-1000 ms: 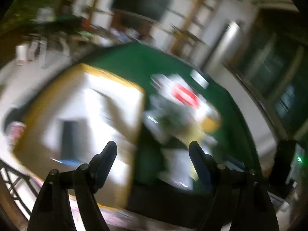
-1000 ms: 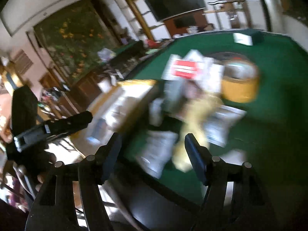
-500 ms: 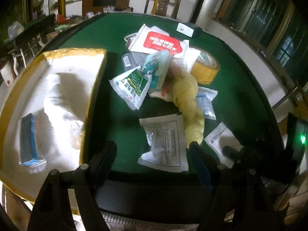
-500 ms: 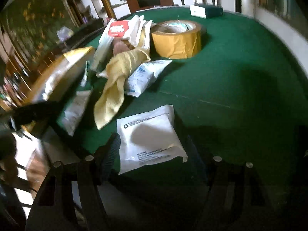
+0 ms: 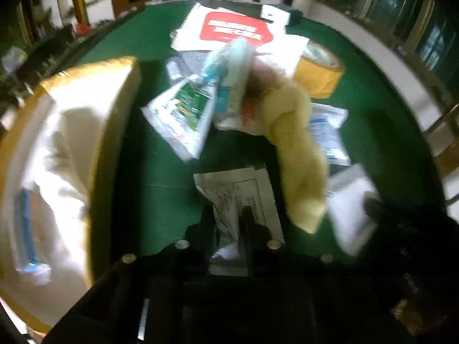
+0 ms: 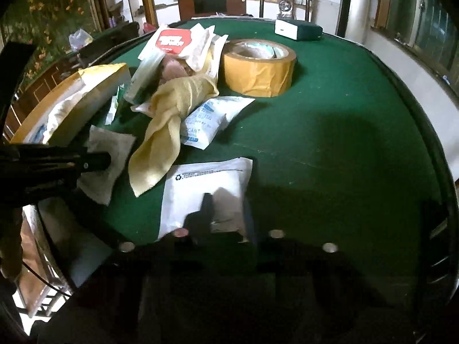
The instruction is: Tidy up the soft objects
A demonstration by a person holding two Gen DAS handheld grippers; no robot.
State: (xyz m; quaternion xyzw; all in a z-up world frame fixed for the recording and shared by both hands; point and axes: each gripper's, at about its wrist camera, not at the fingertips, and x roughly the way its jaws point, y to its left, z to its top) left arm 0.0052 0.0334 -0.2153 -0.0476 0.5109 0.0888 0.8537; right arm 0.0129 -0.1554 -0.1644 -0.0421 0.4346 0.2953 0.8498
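A pile of soft packets lies on the green table (image 6: 344,120). My left gripper (image 5: 229,223) is shut on a grey-white printed pouch (image 5: 241,192) at the near table edge; the pouch also shows in the right wrist view (image 6: 109,154). My right gripper (image 6: 223,215) is shut on a white pouch with a recycling mark (image 6: 200,183). A yellow cloth (image 5: 295,146) (image 6: 166,120) lies between the two pouches. A desiccant packet (image 6: 209,120) lies beside the cloth. A green-printed packet (image 5: 183,114) and a red-label packet (image 5: 235,28) lie farther back.
A gold-edged box (image 5: 57,157) with white padding and a blue item stands at the left. A roll of brown tape (image 6: 258,68) sits behind the pile. A small white and dark box (image 6: 297,28) is at the far table edge.
Both grippers have moved in low over the near table edge and shut: the left on the printed pouch, the right on the white pouch.
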